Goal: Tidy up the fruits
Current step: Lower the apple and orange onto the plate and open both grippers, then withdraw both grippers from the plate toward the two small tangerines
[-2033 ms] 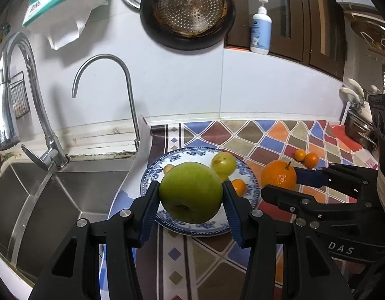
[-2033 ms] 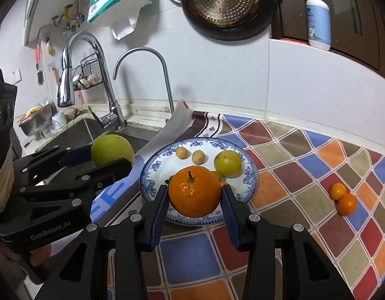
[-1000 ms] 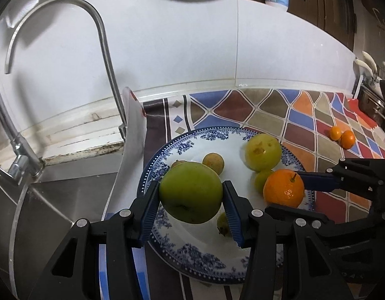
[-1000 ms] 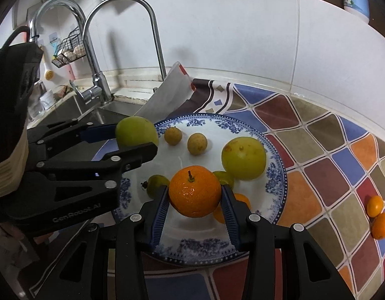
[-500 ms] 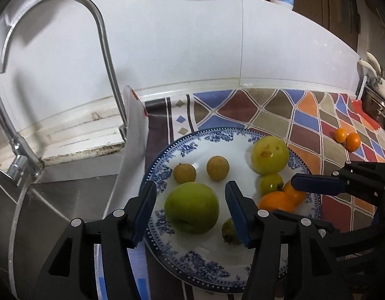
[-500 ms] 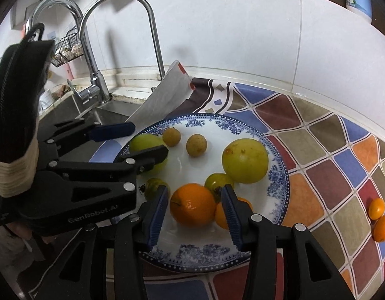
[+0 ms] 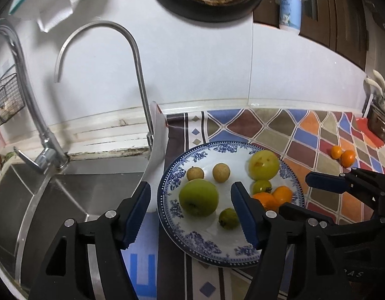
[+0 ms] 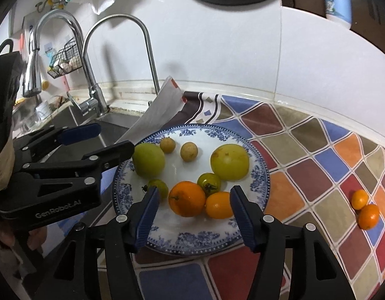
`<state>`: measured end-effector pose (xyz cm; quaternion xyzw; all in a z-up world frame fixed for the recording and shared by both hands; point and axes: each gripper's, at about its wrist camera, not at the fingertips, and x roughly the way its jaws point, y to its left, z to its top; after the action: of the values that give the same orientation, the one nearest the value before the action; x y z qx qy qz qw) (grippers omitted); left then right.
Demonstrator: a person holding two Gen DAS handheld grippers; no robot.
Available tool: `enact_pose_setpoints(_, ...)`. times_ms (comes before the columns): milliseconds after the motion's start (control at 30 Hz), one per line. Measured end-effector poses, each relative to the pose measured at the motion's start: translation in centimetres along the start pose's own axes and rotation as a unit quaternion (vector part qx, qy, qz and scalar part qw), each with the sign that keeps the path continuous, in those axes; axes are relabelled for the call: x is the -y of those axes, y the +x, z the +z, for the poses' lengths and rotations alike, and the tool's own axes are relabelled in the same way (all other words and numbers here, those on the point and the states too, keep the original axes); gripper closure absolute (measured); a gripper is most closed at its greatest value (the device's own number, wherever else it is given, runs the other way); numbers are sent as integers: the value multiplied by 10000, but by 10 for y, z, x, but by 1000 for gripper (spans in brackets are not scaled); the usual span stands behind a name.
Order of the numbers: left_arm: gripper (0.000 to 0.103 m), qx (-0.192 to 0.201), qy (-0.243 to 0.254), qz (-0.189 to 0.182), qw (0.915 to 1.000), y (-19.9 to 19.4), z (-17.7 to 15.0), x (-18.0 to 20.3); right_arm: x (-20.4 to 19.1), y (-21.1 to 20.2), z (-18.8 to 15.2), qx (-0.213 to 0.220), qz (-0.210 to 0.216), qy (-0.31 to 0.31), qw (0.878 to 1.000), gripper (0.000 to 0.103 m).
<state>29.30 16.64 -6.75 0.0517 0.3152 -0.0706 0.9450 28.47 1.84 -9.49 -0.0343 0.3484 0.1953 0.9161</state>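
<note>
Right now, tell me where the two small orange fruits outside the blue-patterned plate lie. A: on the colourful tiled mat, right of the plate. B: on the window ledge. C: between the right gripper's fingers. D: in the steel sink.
A: the two small orange fruits sit touching on the colourful tiled mat, clear of the blue-patterned plate.

Left gripper point(image 7: 191, 208) tilts downward, its jaws opening, blue pads parted at about nine and three o'clock with nothing pressed between them. Right gripper point(image 8: 193, 211) angles down too, jaws opening, pads clear of any contact. From the right wrist view the left gripper sits at nine o'clock, a hand point(image 8: 30, 237) wrapped under its black body.
</note>
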Motion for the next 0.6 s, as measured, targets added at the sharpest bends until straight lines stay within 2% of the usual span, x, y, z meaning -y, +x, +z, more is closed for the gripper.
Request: enact_pose_setpoints(600,29,471,-77,168,9987,-72,-2,35,11,-75,-13,551,-170,102,9983,44)
